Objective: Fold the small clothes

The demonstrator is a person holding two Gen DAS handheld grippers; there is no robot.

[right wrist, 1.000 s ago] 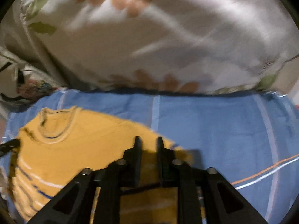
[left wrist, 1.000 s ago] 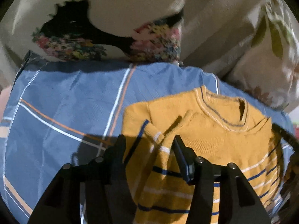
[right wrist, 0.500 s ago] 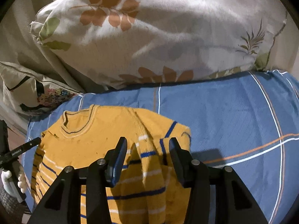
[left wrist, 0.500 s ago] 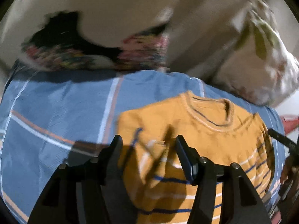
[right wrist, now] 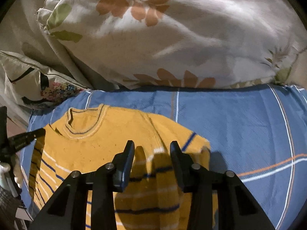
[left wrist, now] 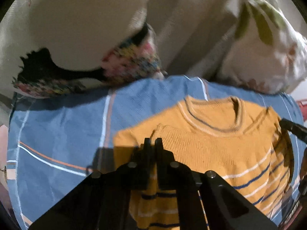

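Observation:
A small mustard-yellow sweater (left wrist: 216, 147) with blue and white stripes lies on the blue striped bedsheet (left wrist: 63, 134), neck toward the pillows. Both sleeves are folded in over the body. My left gripper (left wrist: 153, 140) is shut, its tips pinched on the folded left sleeve near the shoulder. The sweater also shows in the right wrist view (right wrist: 107, 145). My right gripper (right wrist: 152, 147) is open, held just above the folded right sleeve (right wrist: 172, 153), gripping nothing. The left gripper's tip shows at the left edge (right wrist: 25, 137).
A large cream pillow with orange leaves (right wrist: 172, 38) lies behind the sweater. A second pillow with a black and floral print (left wrist: 76, 44) sits at the back left. The sheet (right wrist: 249, 130) stretches to the right.
My left gripper has closed onto the left sleeve; it was open before. My right gripper opened from shut and let the right sleeve drop onto the sweater.

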